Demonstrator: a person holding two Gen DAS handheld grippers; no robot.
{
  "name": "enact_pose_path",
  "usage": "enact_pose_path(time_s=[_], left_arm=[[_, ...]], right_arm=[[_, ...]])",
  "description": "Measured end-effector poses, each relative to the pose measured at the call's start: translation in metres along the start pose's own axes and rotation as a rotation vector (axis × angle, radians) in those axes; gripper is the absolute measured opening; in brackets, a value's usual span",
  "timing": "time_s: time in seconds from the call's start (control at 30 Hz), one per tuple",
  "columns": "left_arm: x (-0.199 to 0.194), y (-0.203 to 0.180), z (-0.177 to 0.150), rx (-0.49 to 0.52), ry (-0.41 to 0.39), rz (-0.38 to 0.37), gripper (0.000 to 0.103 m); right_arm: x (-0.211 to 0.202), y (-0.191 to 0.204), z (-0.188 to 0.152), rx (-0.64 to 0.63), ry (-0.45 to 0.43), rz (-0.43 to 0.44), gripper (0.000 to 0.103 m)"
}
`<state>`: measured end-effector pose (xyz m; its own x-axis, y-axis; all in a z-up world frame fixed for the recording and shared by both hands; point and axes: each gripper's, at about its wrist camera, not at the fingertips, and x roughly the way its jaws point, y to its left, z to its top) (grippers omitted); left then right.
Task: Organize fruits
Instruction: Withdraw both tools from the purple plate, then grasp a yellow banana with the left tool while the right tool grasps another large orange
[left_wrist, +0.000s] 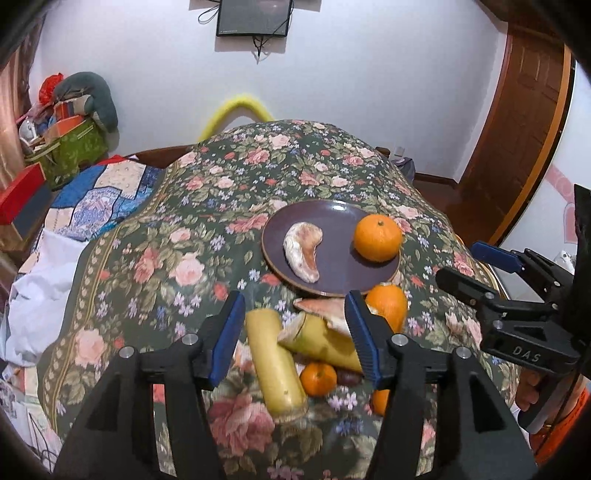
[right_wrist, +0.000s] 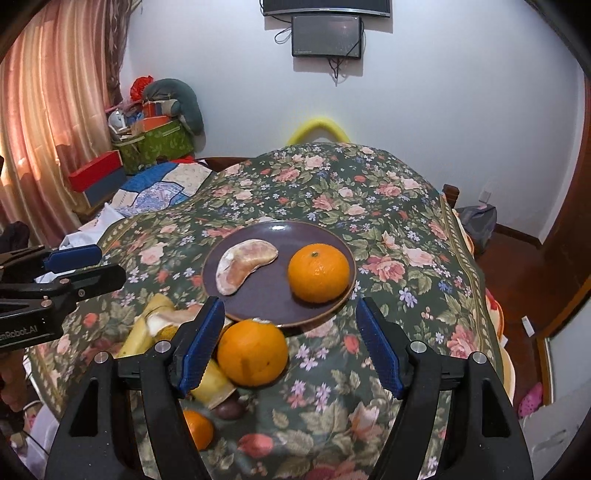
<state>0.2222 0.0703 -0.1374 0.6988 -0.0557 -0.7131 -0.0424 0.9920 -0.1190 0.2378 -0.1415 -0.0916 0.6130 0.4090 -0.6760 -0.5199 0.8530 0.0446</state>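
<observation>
Both hand-held grippers, left (left_wrist: 295, 332) & right (right_wrist: 291, 347), spread wide, empty; orange (right_wrist: 318, 272) + pomelo wedge (right_wrist: 243, 265) on plate (right_wrist: 266, 295)

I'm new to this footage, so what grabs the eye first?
The dark purple plate at mid-table on the floral tablecloth, holding a whole orange and a peeled pomelo segment. Just below its near rim lies a big orange, between the open right gripper's blue fingers.

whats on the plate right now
On the purple plate lie a peeled pomelo wedge and a whole orange, apart from each other. Its near rim is partly covered by another orange, off the plate.
</observation>
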Motion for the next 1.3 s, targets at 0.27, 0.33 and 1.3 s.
enact_pose_path(time_s=[0.27,0.33,1.3], left_arm=[[0.006,0.006,-0.025,-0.005,0.057,0.016,0.056],[0.012,0.008,-0.032,-0.009,0.078,0.017,0.056],[0.083,0.023,-0.052,-0.055,0.167,0.042,0.045]], right_arm=[[0.002,0.006,-0.015,-0.006,0.023,0.004,0.071],[0.004,0.007,-0.020,-0.006,0.034,0.008,0.071],[0.060,0.013,-0.037,0.017,0.149,0.060,0.071]])
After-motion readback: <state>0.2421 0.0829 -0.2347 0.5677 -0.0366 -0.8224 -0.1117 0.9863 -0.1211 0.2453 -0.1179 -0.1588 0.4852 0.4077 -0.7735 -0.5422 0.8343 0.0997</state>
